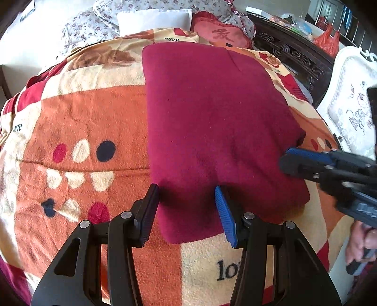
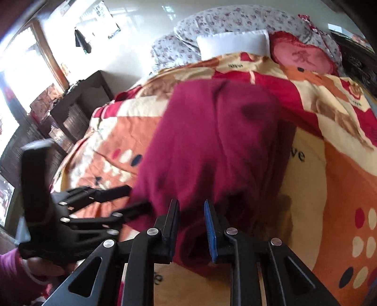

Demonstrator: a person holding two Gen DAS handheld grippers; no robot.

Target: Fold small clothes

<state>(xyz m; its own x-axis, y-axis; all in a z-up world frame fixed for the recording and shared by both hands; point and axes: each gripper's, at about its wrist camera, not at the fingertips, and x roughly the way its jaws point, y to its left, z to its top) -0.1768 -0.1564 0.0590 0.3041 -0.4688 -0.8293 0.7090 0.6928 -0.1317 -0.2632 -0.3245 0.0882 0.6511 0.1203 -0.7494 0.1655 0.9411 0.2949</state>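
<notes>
The dark red fuzzy cloth (image 1: pixel 212 122) lay on the bed, its near edge between both sets of released jaws. If only one layer were pinched, the fold could be pulled crooked.

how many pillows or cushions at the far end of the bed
3: a white pillow in the middle, a floral pillow behind and left of it, a red cushion to its right. Others may be hidden behind them.

Maroon garment (image 1: pixel 212 122) on an orange, cream and red patchwork blanket (image 1: pixel 82 122).
</notes>
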